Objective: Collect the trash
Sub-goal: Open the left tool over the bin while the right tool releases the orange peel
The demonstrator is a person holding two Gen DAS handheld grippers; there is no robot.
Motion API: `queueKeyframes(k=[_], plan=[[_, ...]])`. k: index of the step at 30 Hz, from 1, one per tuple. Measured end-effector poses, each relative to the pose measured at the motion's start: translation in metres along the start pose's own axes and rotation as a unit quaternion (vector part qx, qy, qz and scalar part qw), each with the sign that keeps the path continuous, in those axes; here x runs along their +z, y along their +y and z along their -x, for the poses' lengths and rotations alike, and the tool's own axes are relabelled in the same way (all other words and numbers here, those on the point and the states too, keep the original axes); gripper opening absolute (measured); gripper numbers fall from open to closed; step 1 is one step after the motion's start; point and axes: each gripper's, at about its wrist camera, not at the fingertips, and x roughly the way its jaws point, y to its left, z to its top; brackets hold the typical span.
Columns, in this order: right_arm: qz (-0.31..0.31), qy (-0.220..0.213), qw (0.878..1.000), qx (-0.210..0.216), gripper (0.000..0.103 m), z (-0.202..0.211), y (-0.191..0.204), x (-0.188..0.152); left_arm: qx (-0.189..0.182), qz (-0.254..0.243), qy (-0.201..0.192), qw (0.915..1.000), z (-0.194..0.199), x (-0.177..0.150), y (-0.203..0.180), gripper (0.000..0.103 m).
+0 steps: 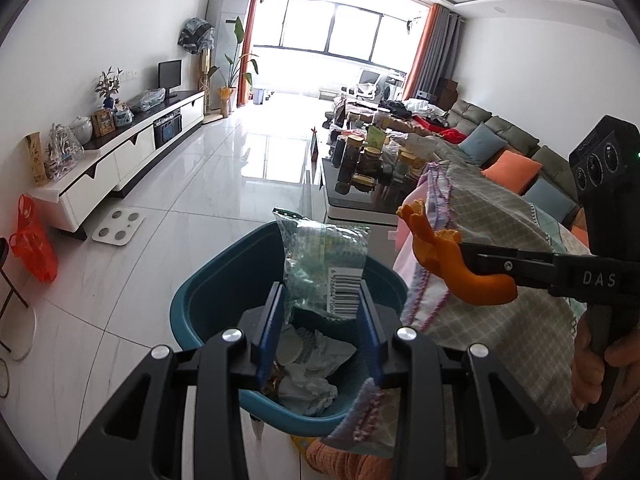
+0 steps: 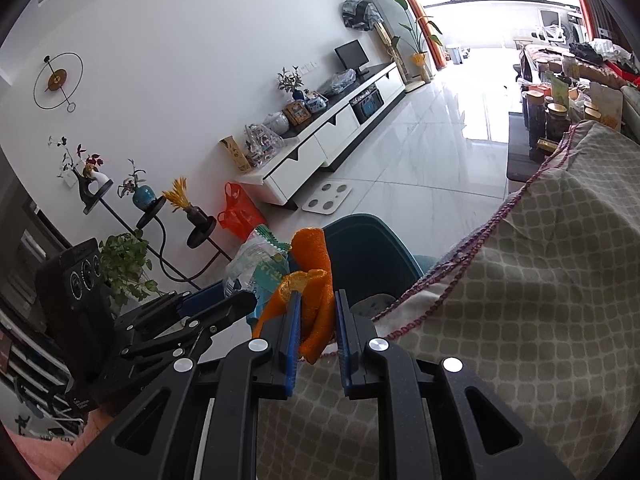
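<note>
Teal bin already holds crumpled tissues; the left gripper pinches a clear plastic wrapper above it, while the right gripper grips orange peel just beside the rim, apparently next to drop.

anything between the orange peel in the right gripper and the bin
Nothing solid. The orange peel hangs beside the teal bin, whose mouth is open; only the plastic wrapper in the left gripper hangs above it.
</note>
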Motion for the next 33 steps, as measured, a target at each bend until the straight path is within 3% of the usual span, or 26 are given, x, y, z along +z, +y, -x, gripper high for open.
queueKeyframes(k=[24, 27, 33], plan=[[-0.011, 0.043, 0.999, -0.016, 0.017, -0.044, -0.003, 0.010, 0.012, 0.017, 0.042, 0.9989, -0.043, 0.001, 0.015, 0.038], [-0.012, 0.048, 0.999, -0.023, 0.019, -0.050, -0.003, 0.011, 0.011, 0.021, 0.049, 0.9985, -0.048, 0.001, 0.018, 0.040], [-0.019, 0.049, 0.998, -0.035, 0.022, -0.056, -0.003, 0.013, 0.012, 0.037, 0.055, 0.9977, -0.053, -0.002, 0.025, 0.055]])
